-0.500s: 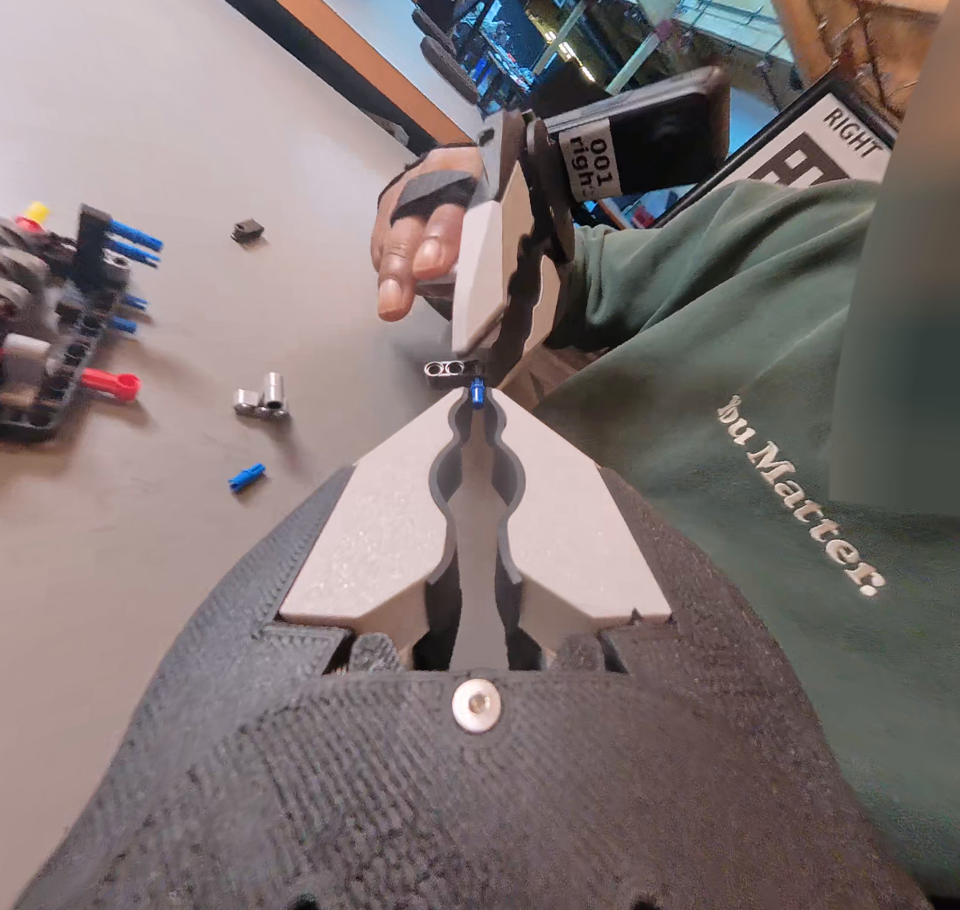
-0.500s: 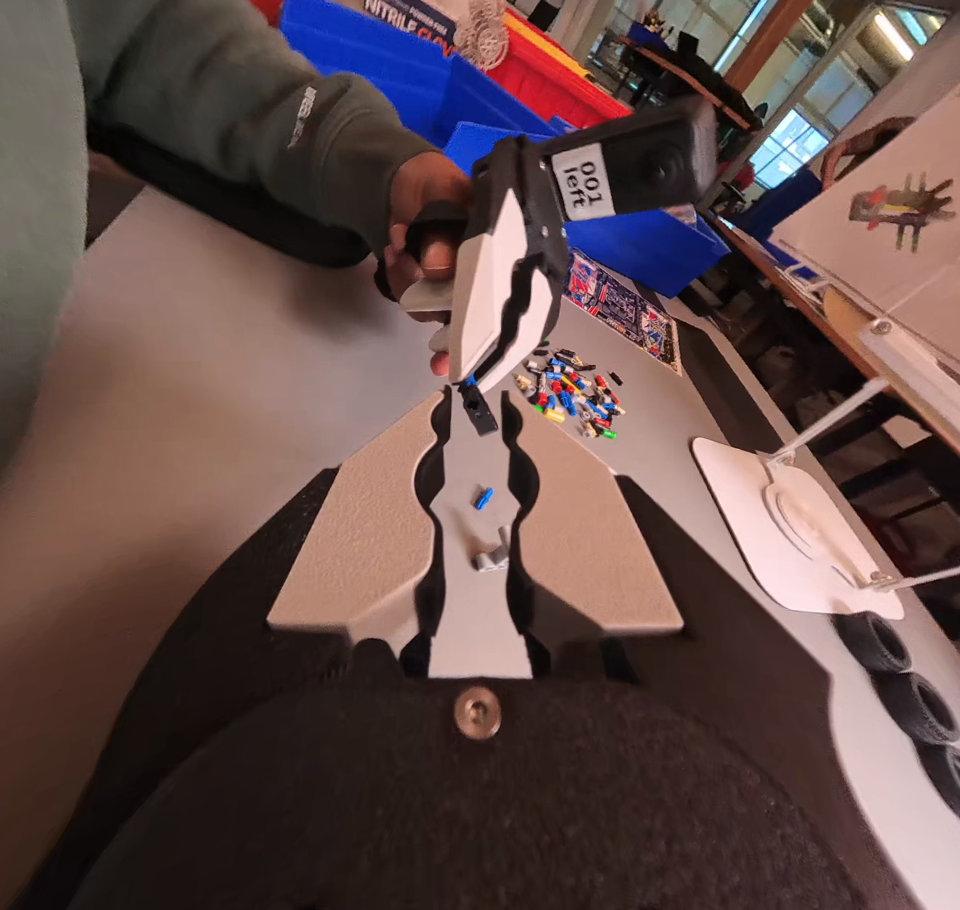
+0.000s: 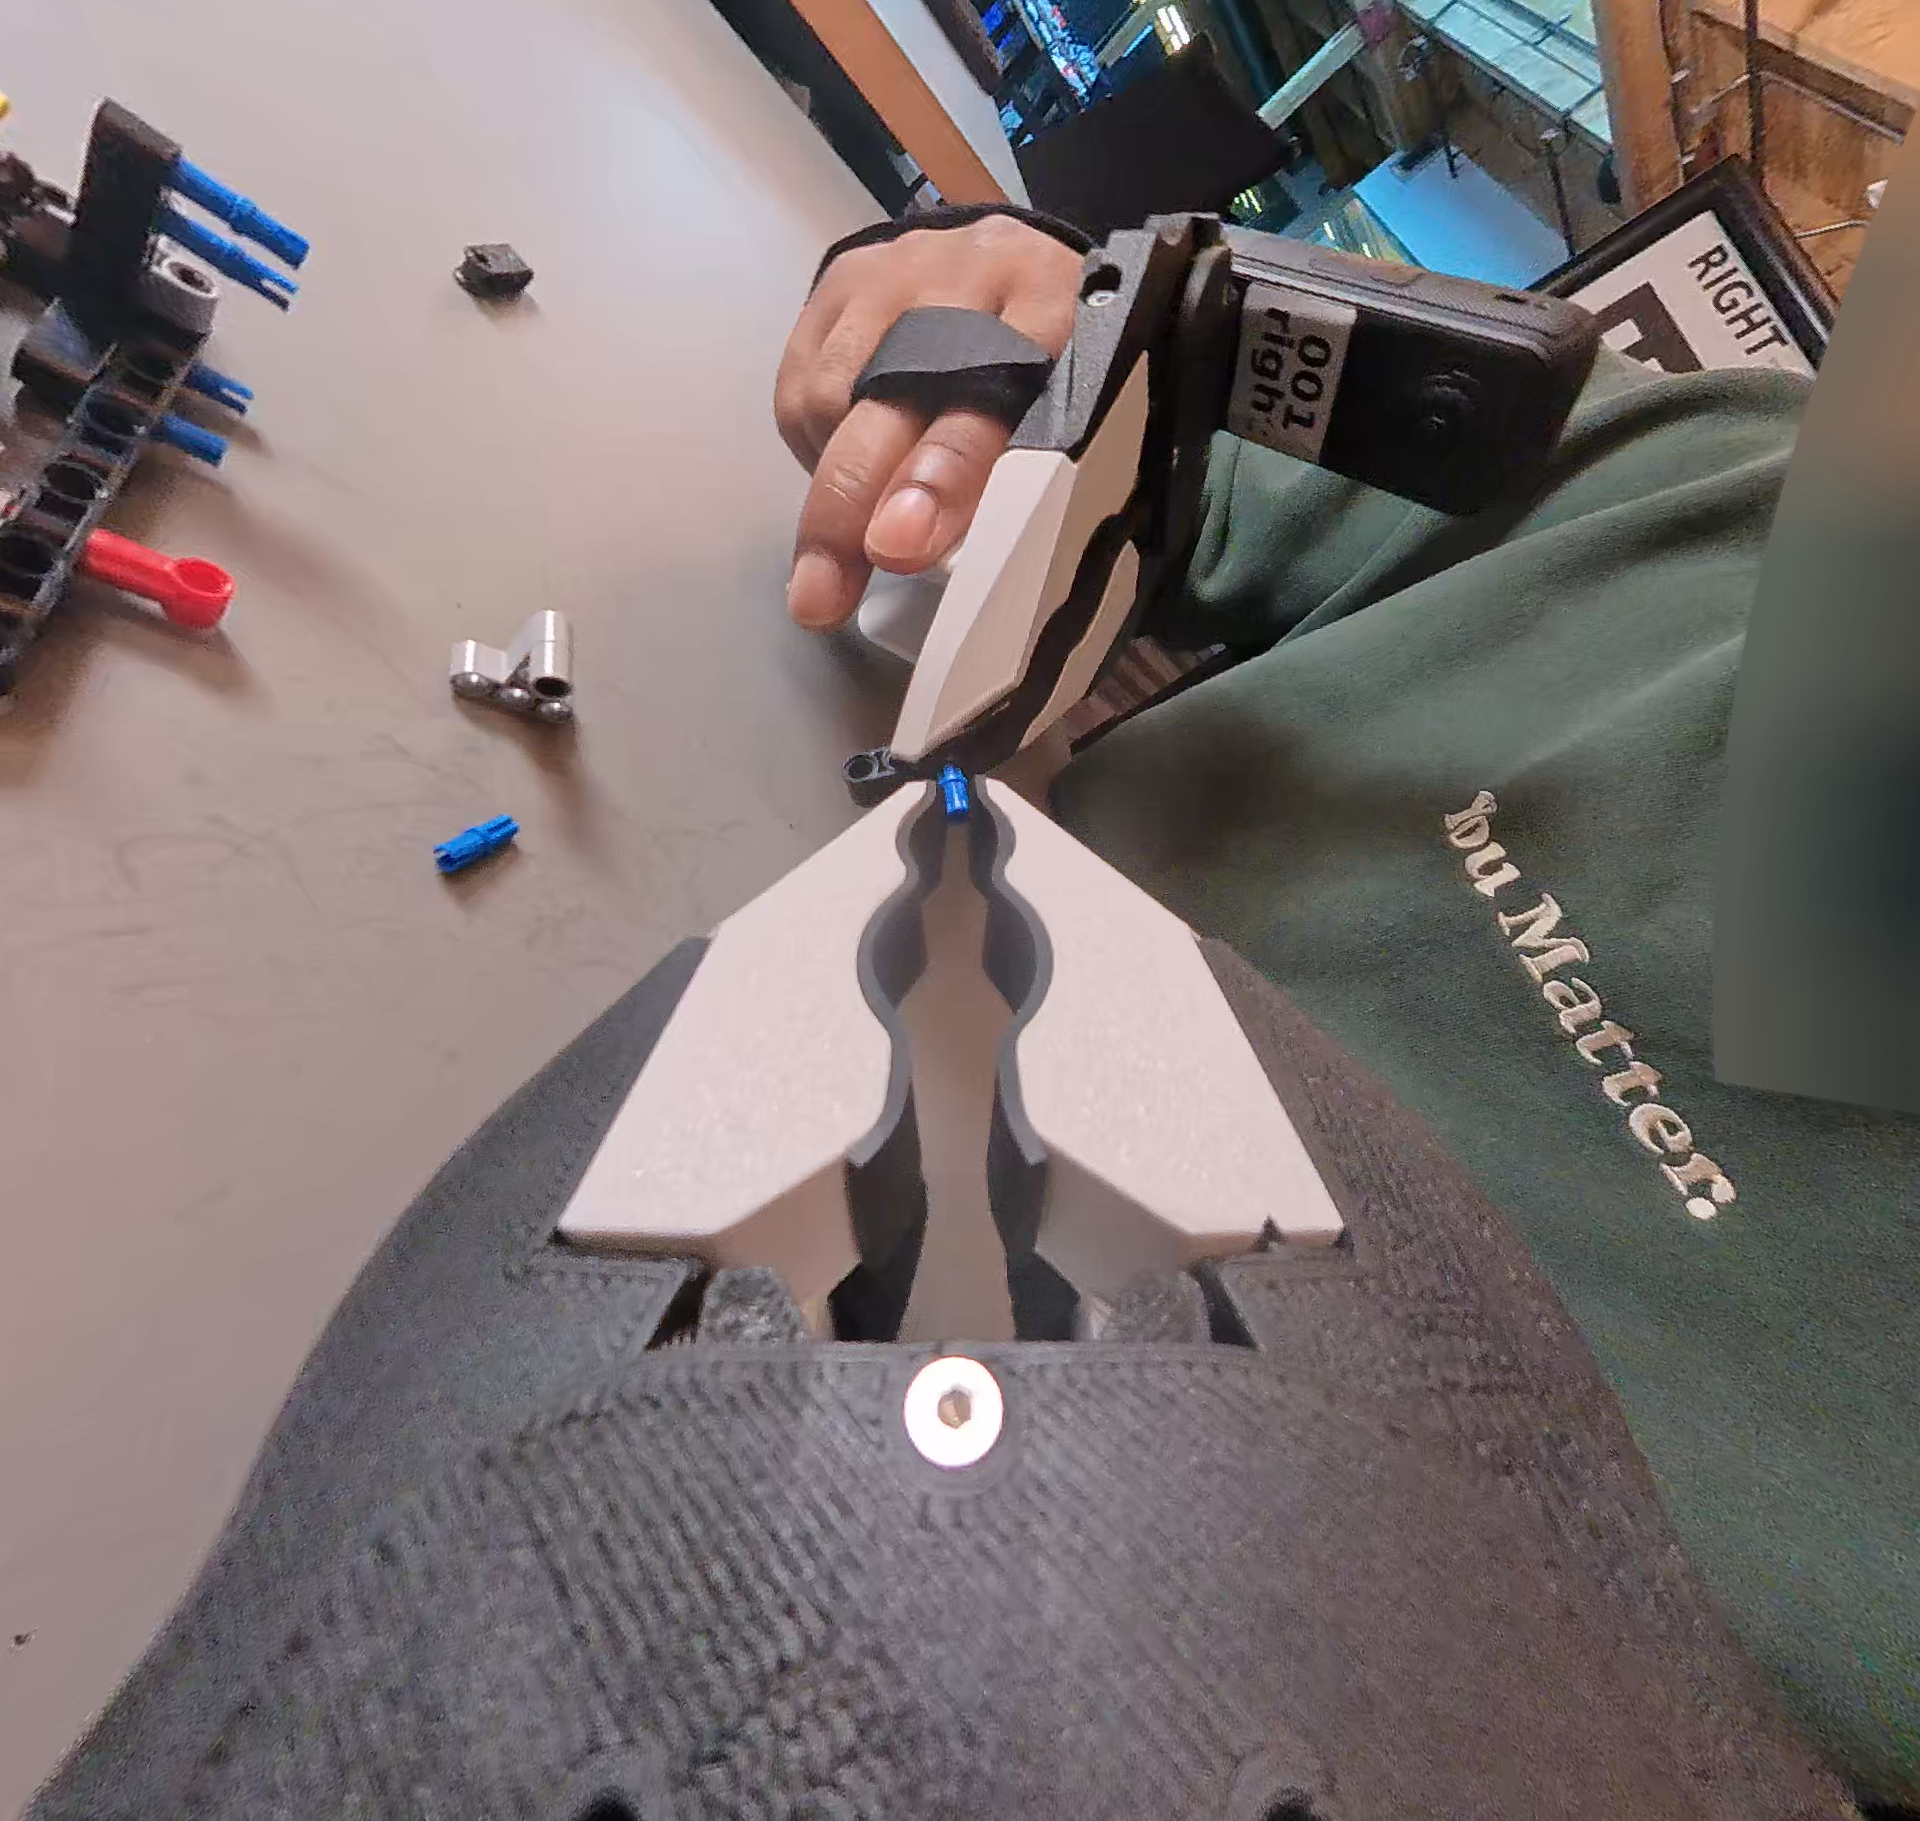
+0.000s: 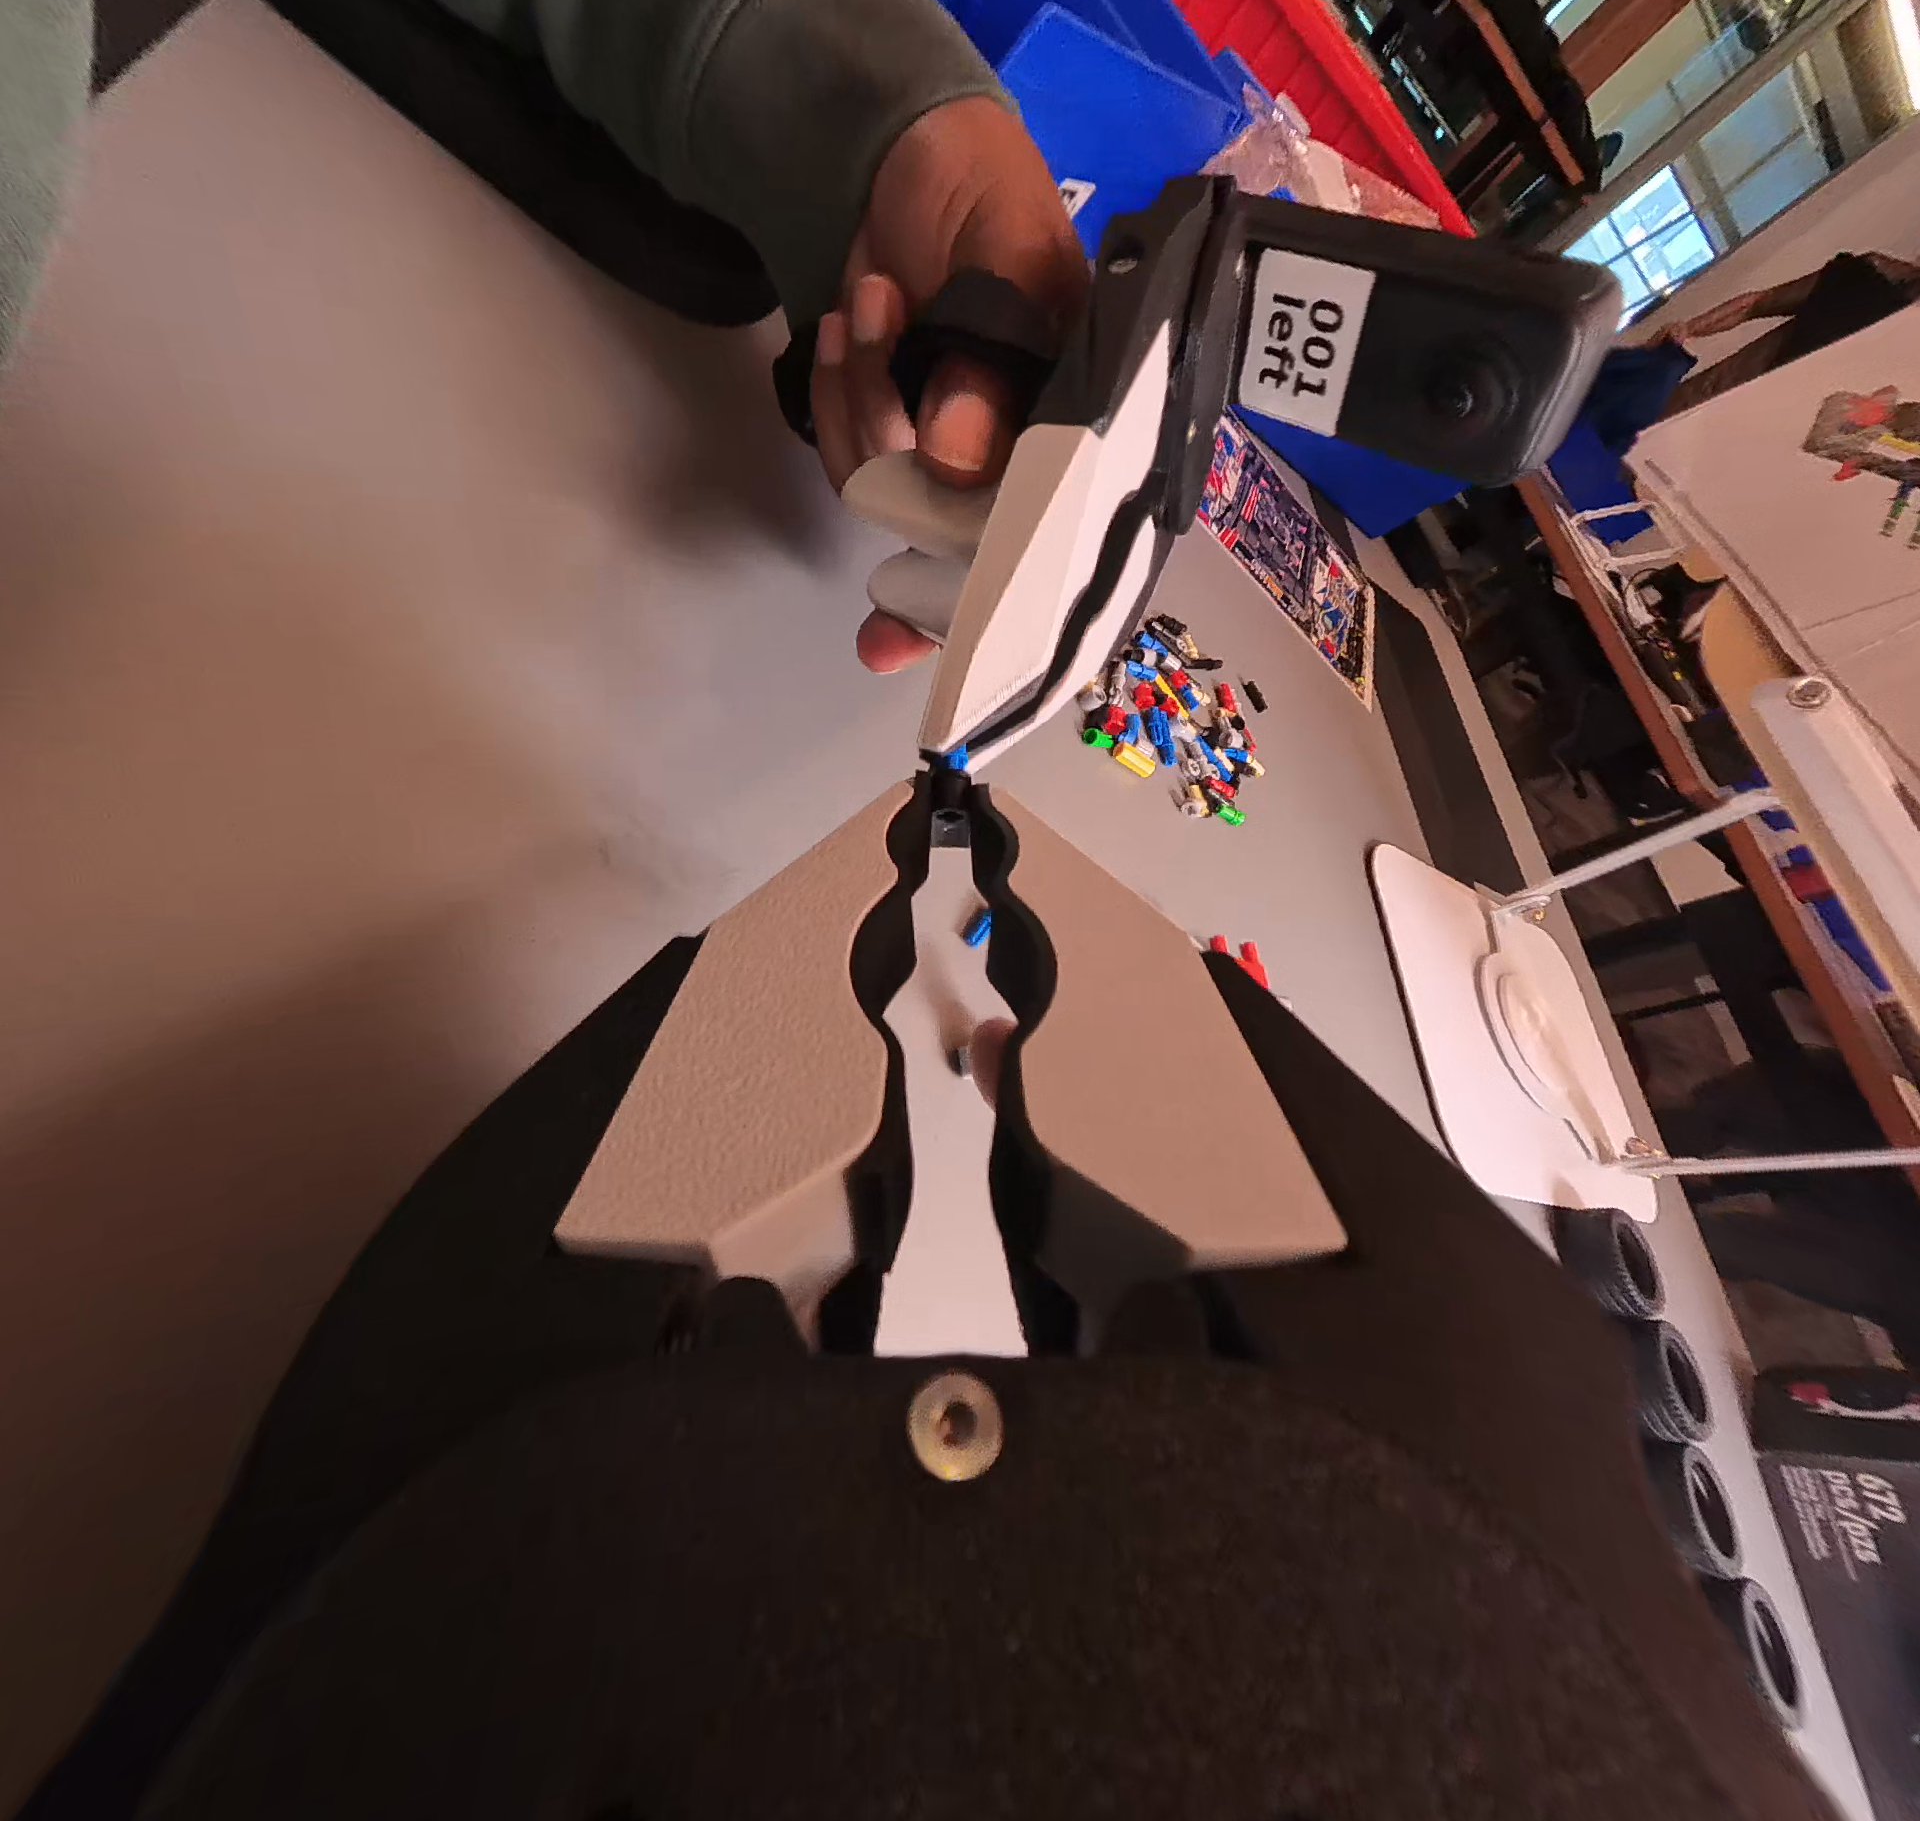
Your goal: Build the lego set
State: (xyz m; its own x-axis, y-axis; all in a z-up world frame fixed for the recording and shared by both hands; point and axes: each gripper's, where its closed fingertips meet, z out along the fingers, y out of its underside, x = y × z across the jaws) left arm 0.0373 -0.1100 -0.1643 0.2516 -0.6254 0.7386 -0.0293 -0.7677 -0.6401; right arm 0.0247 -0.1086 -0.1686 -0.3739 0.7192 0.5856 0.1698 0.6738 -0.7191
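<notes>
Pin meets connector, tip to tip

The left claw (image 3: 951, 803) is clamped on a blue pin (image 3: 952, 795) whose long axis runs along the fingers. The right claw (image 4: 943, 815) is clamped on a black connector (image 4: 948, 822). Both pieces are held above the worktop (image 3: 416, 940), touching or nearly so. The pin points at the connector; whether it lines up with a hole I cannot tell.

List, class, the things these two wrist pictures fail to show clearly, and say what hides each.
- Blue pin, left wrist view: too small between the left tongs to tell whether it has entered the black connector.
- Partly built model, left wrist view: cut off by the left edge.
- Small grey piece, right wrist view: blurred and partly behind a finger.
- Loose piece pile, right wrist view: too small to sort.
</notes>
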